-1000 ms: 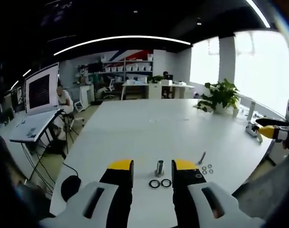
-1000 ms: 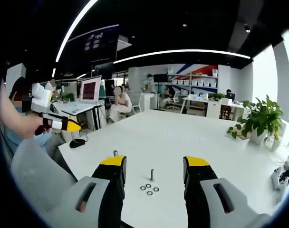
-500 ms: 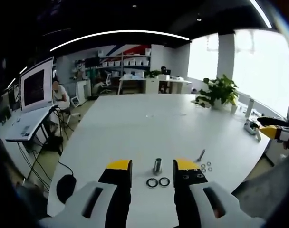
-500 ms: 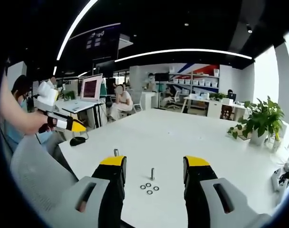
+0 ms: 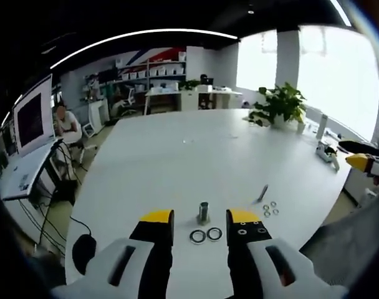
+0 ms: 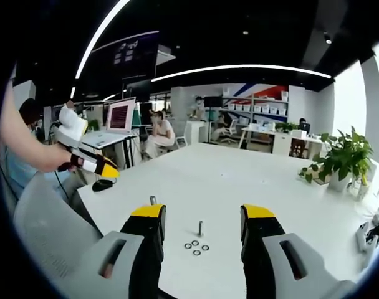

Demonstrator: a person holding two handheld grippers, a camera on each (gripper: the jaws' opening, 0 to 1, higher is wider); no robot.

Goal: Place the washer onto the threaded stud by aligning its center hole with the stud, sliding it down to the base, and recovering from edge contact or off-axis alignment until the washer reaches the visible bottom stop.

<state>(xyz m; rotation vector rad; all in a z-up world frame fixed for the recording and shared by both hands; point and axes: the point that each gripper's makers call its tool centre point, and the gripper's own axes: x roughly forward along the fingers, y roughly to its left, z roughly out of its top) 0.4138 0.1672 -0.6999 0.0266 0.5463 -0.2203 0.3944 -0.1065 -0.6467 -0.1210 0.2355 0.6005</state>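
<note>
My left gripper (image 5: 201, 225) and right gripper (image 6: 202, 219) both hang spread and empty at lower centre, framing stud (image 6: 200, 228) and washers (image 6: 196, 247) for a pick.

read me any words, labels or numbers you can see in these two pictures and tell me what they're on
None can be read.
Monitor in the right gripper view: rows of text on screen, too small and blurred to read.
Dark hanging panel near the ceiling: light marks, illegible.
The washers, the stud and both grippers carry no visible lettering.
</note>
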